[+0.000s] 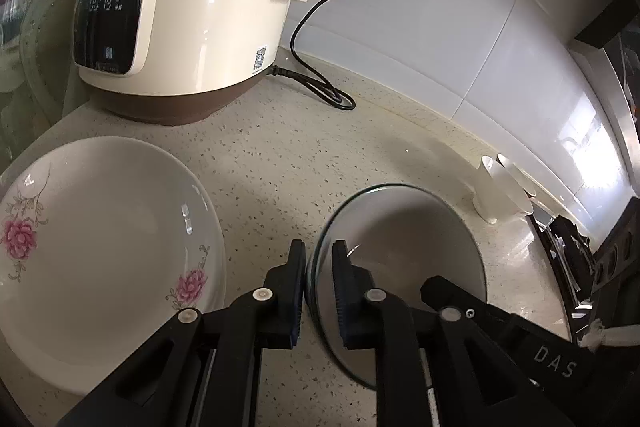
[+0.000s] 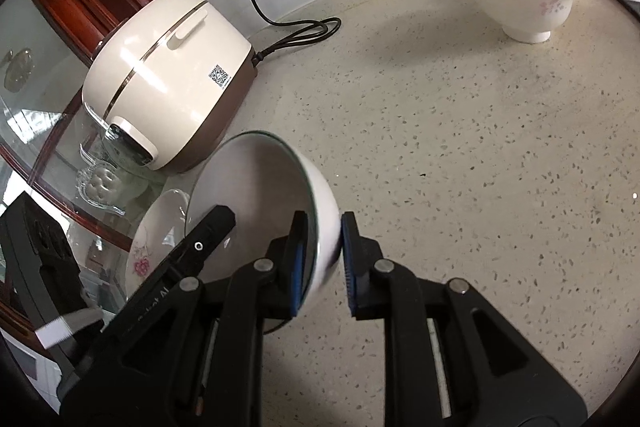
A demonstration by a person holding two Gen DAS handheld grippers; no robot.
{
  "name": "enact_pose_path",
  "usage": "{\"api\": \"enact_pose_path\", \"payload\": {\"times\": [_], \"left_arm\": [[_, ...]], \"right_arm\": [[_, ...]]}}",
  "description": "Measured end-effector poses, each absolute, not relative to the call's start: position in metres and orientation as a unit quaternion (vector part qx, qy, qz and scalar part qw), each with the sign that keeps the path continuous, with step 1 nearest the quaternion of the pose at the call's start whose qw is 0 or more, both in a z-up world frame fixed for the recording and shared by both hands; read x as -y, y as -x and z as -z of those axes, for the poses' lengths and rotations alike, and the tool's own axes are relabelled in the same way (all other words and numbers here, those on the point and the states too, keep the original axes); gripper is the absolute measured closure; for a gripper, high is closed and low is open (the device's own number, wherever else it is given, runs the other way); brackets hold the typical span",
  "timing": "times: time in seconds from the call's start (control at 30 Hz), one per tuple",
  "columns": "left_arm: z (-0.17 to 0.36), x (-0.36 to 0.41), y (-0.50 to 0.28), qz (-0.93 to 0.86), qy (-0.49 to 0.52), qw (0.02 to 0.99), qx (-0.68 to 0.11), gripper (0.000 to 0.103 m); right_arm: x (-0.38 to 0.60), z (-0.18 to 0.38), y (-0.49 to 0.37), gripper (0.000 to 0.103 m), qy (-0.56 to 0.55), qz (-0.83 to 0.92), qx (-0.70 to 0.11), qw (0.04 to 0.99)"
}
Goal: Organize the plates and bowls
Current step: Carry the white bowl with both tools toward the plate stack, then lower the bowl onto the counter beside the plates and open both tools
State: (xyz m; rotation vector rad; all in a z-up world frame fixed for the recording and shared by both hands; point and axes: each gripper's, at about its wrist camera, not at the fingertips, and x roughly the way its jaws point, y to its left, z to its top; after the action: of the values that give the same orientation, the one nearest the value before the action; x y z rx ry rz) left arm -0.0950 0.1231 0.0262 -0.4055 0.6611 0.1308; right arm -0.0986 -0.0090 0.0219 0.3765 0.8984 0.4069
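Speckled stone counter [image 2: 460,167]; both grippers [image 1: 318,267] [image 2: 325,259] loosely straddle the glossy round bowl's [image 2: 256,183] rim.

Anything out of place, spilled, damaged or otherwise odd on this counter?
Nothing is spilled or visibly broken. The one unusual thing is the dark-rimmed bowl: the left hand-held gripper and the right hand-held gripper straddle opposite sides of its rim. It looks tilted in the right wrist view, though that may be lens distortion.
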Motion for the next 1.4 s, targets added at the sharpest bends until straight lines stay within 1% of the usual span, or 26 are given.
{"api": "enact_pose_path", "payload": {"times": [0.03,0.07,0.1,0.13,0.17,0.2,0.3,0.37,0.53,0.83,0.97,1.03,1.2,1.4], "left_arm": [[-0.027,-0.123,0.095,-0.069,0.194,0.924,-0.321,0.080],[-0.028,-0.124,0.097,-0.070,0.194,0.926,-0.316,0.071],[-0.029,-0.126,0.098,-0.074,0.195,0.927,-0.311,0.054],[-0.030,-0.127,0.099,-0.070,0.199,0.929,-0.306,0.049],[-0.032,-0.127,0.099,-0.075,0.198,0.929,-0.303,0.048],[-0.032,-0.127,0.099,-0.081,0.195,0.930,-0.302,0.046],[-0.033,-0.127,0.099,-0.090,0.190,0.932,-0.296,0.042],[-0.034,-0.125,0.100,-0.090,0.185,0.933,-0.295,0.041],[-0.043,-0.116,0.108,-0.106,0.163,0.940,-0.280,0.032],[-0.065,-0.091,0.115,-0.110,0.130,0.954,-0.249,0.029],[-0.079,-0.071,0.117,-0.101,0.113,0.961,-0.231,0.023],[-0.087,-0.059,0.116,-0.089,0.107,0.964,-0.227,0.020],[-0.097,-0.021,0.097,-0.046,0.088,0.967,-0.234,0.020],[-0.101,0.016,0.061,0.004,0.099,0.963,-0.250,0.019]], "right_arm": [[0.009,-0.022,0.099,0.074,-0.181,-0.194,-0.426,0.865],[0.011,-0.024,0.099,0.068,-0.181,-0.193,-0.420,0.868],[0.012,-0.026,0.100,0.064,-0.183,-0.192,-0.414,0.871],[0.013,-0.027,0.101,0.057,-0.184,-0.191,-0.411,0.872],[0.015,-0.028,0.101,0.054,-0.186,-0.190,-0.408,0.873],[0.017,-0.029,0.101,0.054,-0.189,-0.191,-0.407,0.873],[0.025,-0.029,0.100,0.050,-0.199,-0.187,-0.405,0.873],[0.032,-0.030,0.100,0.046,-0.213,-0.185,-0.400,0.872],[0.050,-0.029,0.098,0.046,-0.234,-0.179,-0.396,0.870],[0.087,-0.040,0.100,0.042,-0.257,-0.190,-0.373,0.871],[0.113,-0.051,0.100,0.036,-0.268,-0.186,-0.353,0.877],[0.128,-0.055,0.098,0.035,-0.272,-0.180,-0.346,0.880],[0.168,-0.065,0.088,0.031,-0.283,-0.153,-0.331,0.887],[0.221,-0.074,0.061,0.027,-0.307,-0.112,-0.307,0.894]]}}
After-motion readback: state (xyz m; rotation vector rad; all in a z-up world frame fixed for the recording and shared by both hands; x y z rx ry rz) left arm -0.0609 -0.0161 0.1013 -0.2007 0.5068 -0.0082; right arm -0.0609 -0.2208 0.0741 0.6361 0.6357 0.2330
